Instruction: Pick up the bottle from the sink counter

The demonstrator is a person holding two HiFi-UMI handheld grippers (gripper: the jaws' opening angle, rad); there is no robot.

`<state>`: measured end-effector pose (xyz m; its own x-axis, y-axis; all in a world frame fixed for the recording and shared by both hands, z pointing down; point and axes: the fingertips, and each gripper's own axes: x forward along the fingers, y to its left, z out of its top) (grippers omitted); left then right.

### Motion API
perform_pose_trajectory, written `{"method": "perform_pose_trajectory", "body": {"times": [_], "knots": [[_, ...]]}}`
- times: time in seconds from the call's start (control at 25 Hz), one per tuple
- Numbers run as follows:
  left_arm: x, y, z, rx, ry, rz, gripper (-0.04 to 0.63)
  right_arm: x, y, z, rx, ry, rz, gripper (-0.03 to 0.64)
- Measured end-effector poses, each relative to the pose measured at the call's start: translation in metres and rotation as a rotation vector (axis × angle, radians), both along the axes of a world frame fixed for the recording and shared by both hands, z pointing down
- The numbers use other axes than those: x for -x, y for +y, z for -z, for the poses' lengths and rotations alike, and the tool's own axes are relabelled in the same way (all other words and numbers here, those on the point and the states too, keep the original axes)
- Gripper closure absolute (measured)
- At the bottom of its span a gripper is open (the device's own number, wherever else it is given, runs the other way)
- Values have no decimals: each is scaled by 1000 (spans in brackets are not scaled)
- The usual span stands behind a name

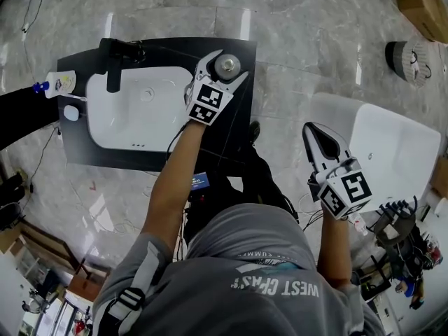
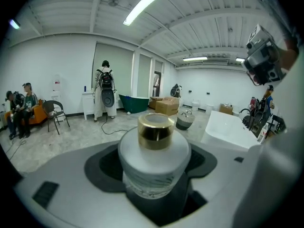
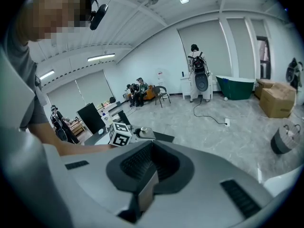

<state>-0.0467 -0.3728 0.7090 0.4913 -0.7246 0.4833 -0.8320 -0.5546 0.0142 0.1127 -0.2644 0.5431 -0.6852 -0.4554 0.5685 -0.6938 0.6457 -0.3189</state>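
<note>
A black faucet (image 1: 112, 60) rises near the counter's (image 1: 234, 135) far left corner. A blue-tipped bottle (image 1: 57, 83) and a white puck (image 1: 71, 113) crowd its left edge. The right edge strip is bare, with open floor (image 1: 287, 82) beside it.

Frosted white bottle (image 2: 153, 160), gold cap, upright, clamped between fingers (image 2: 61, 189).

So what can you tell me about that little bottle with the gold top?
The bottle is squat and round, seemingly frosted white glass, with a shiny gold top. It stands upright, clamped between the jaws of the left gripper, above the right end of the black counter, beside the white sink. Whether it touches the counter can't be told.
</note>
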Motion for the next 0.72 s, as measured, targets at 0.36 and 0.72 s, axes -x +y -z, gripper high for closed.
{"method": "perform_pose_trajectory", "body": {"times": [0.36,0.72], "knots": [[23,19,74,-47,-19,-24,261,20,-3,20,-56,-42,14,614],[39,47,146,-89,-43,-62,261,31,-2,44,-133,-70,13,614]]}}
